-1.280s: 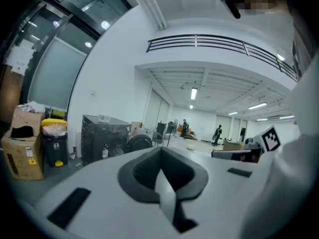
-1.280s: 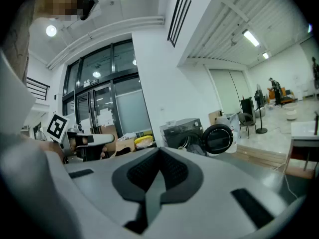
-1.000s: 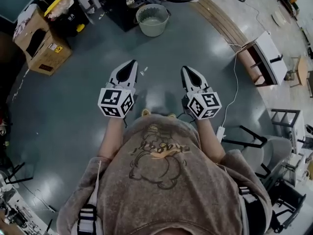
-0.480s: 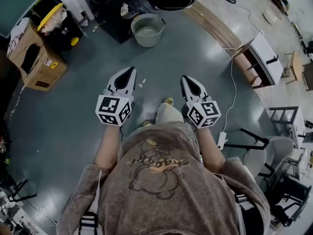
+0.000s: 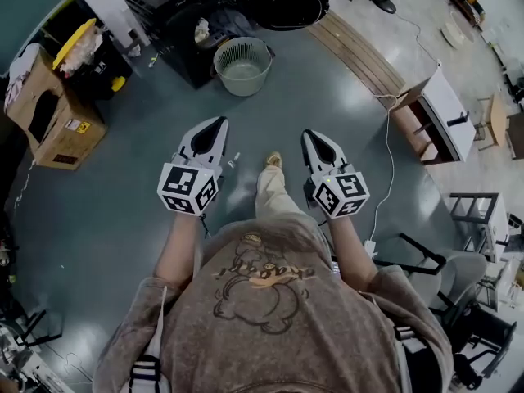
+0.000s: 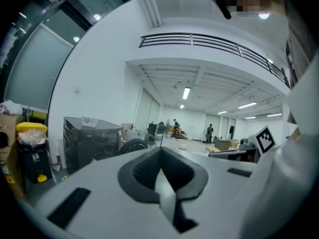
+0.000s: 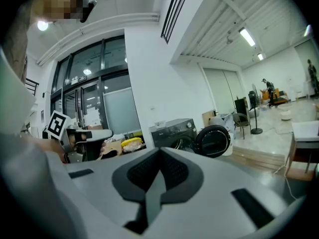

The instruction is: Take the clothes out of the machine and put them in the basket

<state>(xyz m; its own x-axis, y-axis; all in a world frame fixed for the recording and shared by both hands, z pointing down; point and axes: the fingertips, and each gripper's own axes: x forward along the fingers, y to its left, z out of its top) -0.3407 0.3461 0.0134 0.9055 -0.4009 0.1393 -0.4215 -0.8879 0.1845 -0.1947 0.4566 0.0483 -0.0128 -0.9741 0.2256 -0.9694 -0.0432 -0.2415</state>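
The black washing machine (image 5: 192, 2) stands at the top of the head view, its round door (image 5: 291, 3) swung open to the right. A pale bit of clothing (image 5: 201, 30) shows at its front. The round pale-green basket (image 5: 242, 62) sits on the floor just before it. My left gripper (image 5: 219, 124) and right gripper (image 5: 310, 136) are held side by side well short of the basket, both shut and with nothing in them. The machine (image 6: 92, 139) is far off in the left gripper view. In the right gripper view the machine (image 7: 173, 132) and its door (image 7: 214, 140) are also far off.
A cardboard box (image 5: 47, 111) and a yellow-lidded bin (image 5: 83, 38) stand at the left. A white cabinet (image 5: 439, 103) and a trailing cable (image 5: 391, 158) lie at the right, next to a strip of wooden flooring (image 5: 360, 49). Chairs crowd the lower right.
The person has walked forward: the machine, basket and box have slid down and nearer in the head view. Both grippers stay shut and side by side.
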